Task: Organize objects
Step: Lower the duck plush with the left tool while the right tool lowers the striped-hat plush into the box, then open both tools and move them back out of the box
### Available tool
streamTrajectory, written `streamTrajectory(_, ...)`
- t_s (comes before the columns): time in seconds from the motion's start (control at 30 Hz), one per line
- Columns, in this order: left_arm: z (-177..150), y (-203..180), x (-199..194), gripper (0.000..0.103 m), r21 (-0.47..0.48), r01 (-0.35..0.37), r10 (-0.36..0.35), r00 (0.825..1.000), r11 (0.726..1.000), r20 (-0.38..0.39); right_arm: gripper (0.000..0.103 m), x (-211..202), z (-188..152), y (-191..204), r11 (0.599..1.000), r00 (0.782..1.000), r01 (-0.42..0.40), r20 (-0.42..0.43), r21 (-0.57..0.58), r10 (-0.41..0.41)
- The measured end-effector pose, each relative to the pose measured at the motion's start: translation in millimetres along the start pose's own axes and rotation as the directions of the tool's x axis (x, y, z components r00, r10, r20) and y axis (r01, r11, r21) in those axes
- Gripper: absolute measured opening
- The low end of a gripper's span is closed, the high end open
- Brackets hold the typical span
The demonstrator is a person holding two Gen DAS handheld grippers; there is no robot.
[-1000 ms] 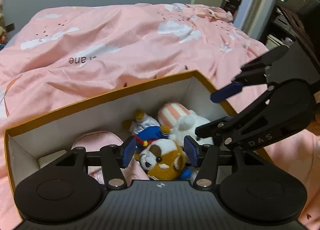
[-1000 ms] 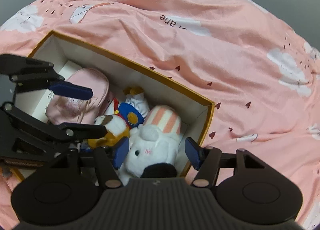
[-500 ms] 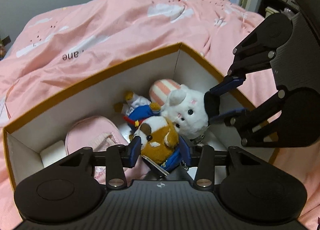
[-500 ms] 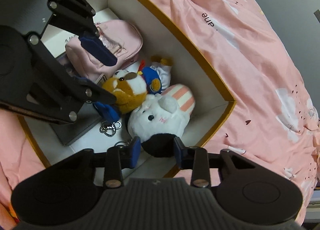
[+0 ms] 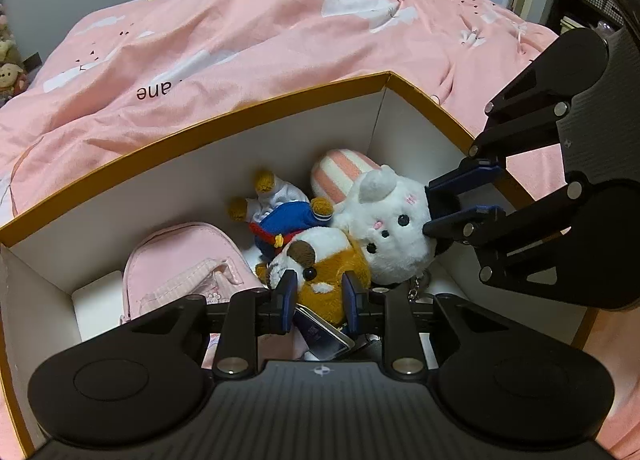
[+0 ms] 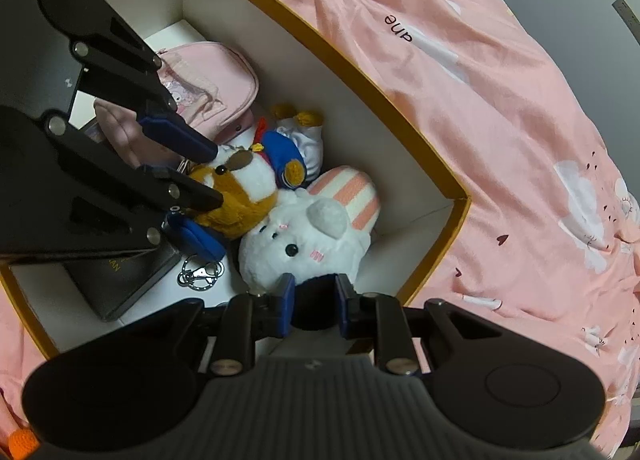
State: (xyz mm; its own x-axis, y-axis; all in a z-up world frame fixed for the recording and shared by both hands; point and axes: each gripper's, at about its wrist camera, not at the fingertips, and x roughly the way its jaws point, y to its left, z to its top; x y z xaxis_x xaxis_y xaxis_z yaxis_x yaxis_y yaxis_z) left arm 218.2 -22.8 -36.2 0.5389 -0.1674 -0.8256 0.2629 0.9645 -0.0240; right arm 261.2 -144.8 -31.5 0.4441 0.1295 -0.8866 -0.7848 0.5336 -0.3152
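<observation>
Orange-rimmed box (image 5: 240, 111) sits on a bed under a pink duvet (image 5: 260, 31), white inside. 2 plush toys lie in it, touching each other. Left gripper (image 5: 318, 298) reaches into the box, fingers closed on the head of the brown-and-white plush dog (image 5: 320, 260), which wears a blue sailor top. Right gripper (image 6: 314, 296) is also inside, fingers clamped on the black part at the bottom of the white plush bunny (image 6: 304, 244); its pink-striped ear points toward the far corner. A pink pouch (image 5: 180, 260) lies left of the dog against the long wall. A dark flat case (image 6: 124, 276) and a metal keyring clip (image 6: 200, 274) rest on the box floor near the dog.
</observation>
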Motion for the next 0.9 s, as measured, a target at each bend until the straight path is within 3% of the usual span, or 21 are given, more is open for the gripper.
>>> streamTrajectory(0.13,-2.0,-1.3,-8.9,0.030,-0.008,0.000,0.000,1.000,1.000,0.015,0.028,-8.4,-3.2,0.2,1.000,1.000,0.001,0.022,0.016,-0.001)
streamTrajectory(0.23,-2.7,-3.2,-20.1,0.039,-0.013,-0.019,0.020,0.998,1.000,0.053,0.034,-19.6,-6.8,-1.2,0.999,0.999,-0.003,0.046,0.044,0.000)
streamTrajectory(0.5,-2.5,-14.0,-62.1,0.051,-0.015,-0.038,0.040,0.989,0.999,0.140,0.044,-65.9,-28.0,-6.8,0.967,0.987,-0.094,0.152,0.238,0.059)
streamTrajectory(0.77,-21.0,-32.6,-118.8,0.067,0.022,-0.058,0.050,0.963,0.998,0.265,0.057,-121.7,-67.9,14.6,0.905,0.940,-0.127,0.340,0.406,-0.021)
streamTrajectory(0.9,-42.2,-42.0,-138.3,0.068,0.015,-0.037,0.031,0.958,0.999,0.285,0.067,-141.7,-95.8,35.1,0.869,0.904,-0.156,0.422,0.469,-0.066)
